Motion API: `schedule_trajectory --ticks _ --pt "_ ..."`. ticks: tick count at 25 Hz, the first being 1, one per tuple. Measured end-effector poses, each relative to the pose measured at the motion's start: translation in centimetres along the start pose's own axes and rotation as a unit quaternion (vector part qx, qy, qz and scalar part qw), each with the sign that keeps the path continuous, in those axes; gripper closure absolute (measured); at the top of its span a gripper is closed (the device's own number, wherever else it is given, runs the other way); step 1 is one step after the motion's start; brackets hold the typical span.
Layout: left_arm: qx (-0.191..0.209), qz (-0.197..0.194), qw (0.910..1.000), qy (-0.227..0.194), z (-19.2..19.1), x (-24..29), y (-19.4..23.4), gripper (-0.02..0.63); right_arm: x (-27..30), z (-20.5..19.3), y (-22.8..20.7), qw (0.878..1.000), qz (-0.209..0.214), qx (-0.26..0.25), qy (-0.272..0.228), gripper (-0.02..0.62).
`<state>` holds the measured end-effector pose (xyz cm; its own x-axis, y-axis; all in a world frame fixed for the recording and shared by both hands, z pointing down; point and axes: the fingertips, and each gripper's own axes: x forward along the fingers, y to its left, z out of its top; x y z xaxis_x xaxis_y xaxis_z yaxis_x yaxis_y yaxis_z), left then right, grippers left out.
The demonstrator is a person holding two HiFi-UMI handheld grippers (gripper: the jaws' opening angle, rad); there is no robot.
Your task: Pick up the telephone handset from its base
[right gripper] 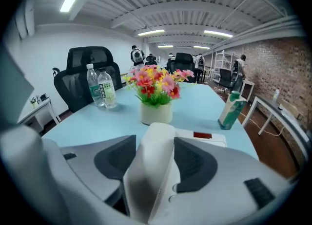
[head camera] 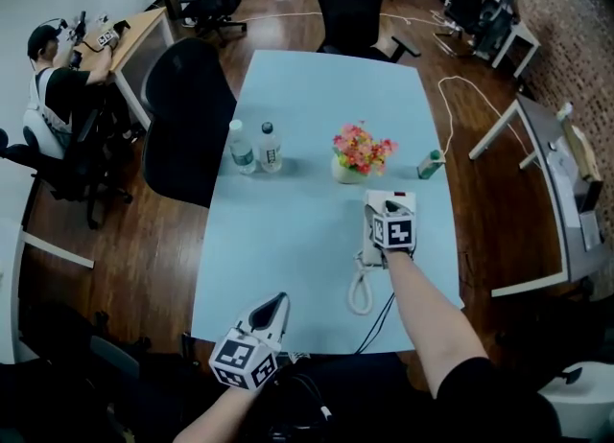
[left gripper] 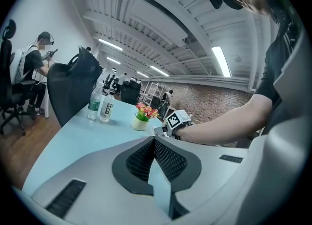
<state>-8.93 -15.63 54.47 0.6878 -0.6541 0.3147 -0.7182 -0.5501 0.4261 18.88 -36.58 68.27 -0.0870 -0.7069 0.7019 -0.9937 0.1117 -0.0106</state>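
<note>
Handset (right gripper: 152, 173) between jaws of right gripper (right gripper: 155, 142)

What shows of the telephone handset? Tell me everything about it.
The telephone handset is off-white, smooth and plastic-looking, with a long rounded back. It lies in its cradle along the left side of the white base, which bears a small red patch and sits on the pale blue table. A white coiled cord loops on the table by its near end. The right gripper reaches down over it with open jaws on either side. No clamping shows, and it is not yet lifted.
</note>
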Motion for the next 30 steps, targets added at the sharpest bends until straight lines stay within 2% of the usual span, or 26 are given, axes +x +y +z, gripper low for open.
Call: schedule_trajectory --ticks 4,8,10,14,18,24,30 --pt "-0.011 0.015 0.9998 -0.001 -0.3 -0.1 0.4 0.606 0.6 0.2 0.2 1.000 -0.014 -0.004 0.008 0.306" --pt "-0.012 0.017 0.9998 -0.003 0.0 0.0 0.1 0.606 1.2 -1.7 0.2 0.997 -0.047 -0.012 0.056 0.287" --pt "-0.012 0.019 0.9997 -0.007 0.3 -0.2 -0.2 0.606 1.3 -2.1 -0.1 0.997 -0.054 -0.014 0.059 0.287" --pt "-0.008 0.026 0.9996 -0.010 0.1 -0.8 0.1 0.606 1.1 -1.5 -0.5 0.998 -0.052 -0.002 0.045 0.299" --pt "-0.007 0.028 0.9995 -0.011 0.1 -1.1 0.1 0.606 0.6 -1.6 0.1 0.998 -0.025 0.040 0.046 0.314" --pt "-0.004 0.022 0.9996 -0.015 0.1 -1.8 -0.5 0.606 -1.1 -1.0 0.3 0.999 -0.021 0.044 0.025 0.325" --pt "-0.001 0.007 0.9999 -0.014 -0.6 -3.0 -1.2 0.606 -5.1 0.4 1.2 0.996 0.007 0.079 -0.038 0.330"
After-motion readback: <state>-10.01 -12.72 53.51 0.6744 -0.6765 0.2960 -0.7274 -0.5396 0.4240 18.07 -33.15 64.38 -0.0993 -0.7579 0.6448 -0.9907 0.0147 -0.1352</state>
